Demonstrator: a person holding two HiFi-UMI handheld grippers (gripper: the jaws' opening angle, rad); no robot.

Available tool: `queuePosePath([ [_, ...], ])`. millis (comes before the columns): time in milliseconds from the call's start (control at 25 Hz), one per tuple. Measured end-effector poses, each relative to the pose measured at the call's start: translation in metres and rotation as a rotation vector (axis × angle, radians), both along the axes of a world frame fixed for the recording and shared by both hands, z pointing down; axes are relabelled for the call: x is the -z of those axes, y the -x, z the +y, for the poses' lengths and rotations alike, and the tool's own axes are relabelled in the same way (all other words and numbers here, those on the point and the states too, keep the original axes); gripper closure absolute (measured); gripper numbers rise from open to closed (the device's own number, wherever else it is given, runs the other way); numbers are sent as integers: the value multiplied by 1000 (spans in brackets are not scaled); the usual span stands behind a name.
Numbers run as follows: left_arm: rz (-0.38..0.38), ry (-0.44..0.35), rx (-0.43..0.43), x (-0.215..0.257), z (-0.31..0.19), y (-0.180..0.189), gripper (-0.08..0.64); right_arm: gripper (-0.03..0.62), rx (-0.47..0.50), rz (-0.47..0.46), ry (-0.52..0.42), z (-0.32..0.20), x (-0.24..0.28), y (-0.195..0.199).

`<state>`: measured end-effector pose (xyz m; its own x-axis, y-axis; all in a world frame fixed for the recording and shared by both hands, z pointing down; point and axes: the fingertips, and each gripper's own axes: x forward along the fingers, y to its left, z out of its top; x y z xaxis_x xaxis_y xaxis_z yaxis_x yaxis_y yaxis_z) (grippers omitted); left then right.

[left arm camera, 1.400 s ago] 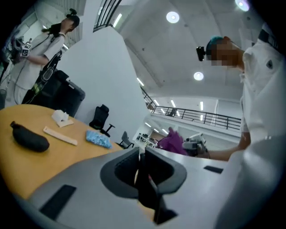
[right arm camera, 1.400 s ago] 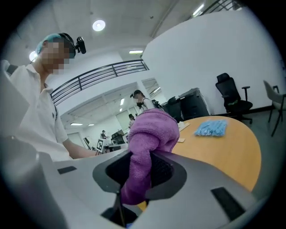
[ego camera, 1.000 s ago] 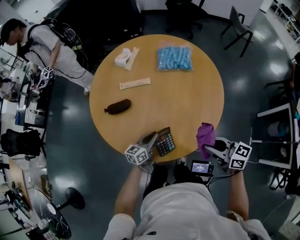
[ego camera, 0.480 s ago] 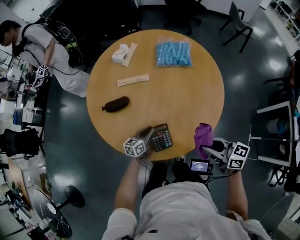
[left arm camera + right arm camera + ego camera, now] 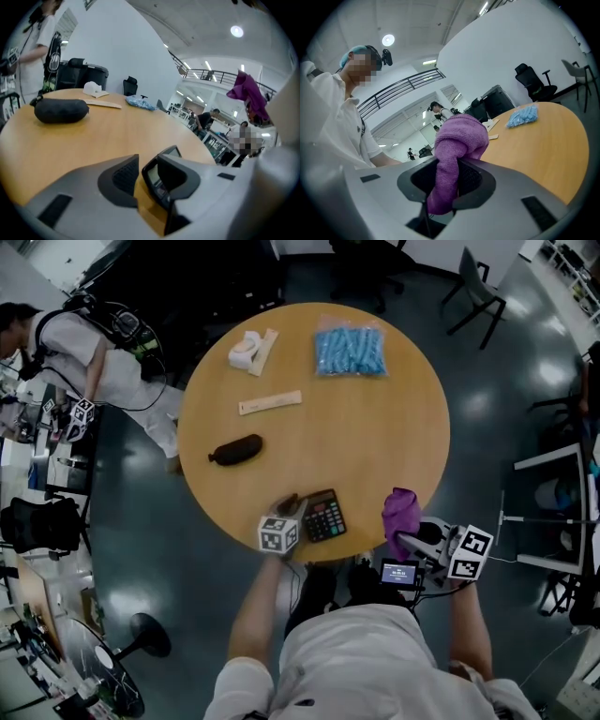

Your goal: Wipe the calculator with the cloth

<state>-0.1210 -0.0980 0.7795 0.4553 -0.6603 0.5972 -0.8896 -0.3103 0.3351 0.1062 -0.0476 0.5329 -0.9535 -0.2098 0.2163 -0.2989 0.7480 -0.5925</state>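
A black calculator point(image 5: 325, 515) lies flat on the round wooden table point(image 5: 375, 427), close to its near edge. My left gripper point(image 5: 292, 506) stands at its left side with the jaws opening. In the left gripper view the calculator point(image 5: 153, 175) is between the jaws of that gripper point(image 5: 147, 165), leaning against the right pad, and bare table shows between it and the left pad. My right gripper point(image 5: 407, 538) hovers at the table's near right edge, shut on a bunched purple cloth point(image 5: 403, 510). In the right gripper view the cloth point(image 5: 459, 133) bulges up out of the gripper point(image 5: 447, 176).
Farther back on the table lie a black pouch point(image 5: 235, 450), a wooden stick point(image 5: 270, 403), a blue packet point(image 5: 349, 353) and a white roll point(image 5: 246, 351). A person point(image 5: 103, 362) stands beyond the table's left side. Chairs stand on the dark floor.
The left gripper has come down with the calculator, which now lies flat on the table, and its jaws have parted. The right gripper with the cloth has hardly moved.
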Motion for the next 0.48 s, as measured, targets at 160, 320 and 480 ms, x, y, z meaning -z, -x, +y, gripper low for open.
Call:
queuePosePath([
  [160, -124, -10, 17, 6, -3, 4, 434, 494, -62, 37, -34, -3, 2, 0],
  [320, -128, -43, 78, 27, -7, 18, 434, 494, -126, 57, -68, -4, 4, 5],
  [480, -143, -124, 171, 69, -9, 32, 434, 494, -274, 118, -137, -16, 7, 1],
])
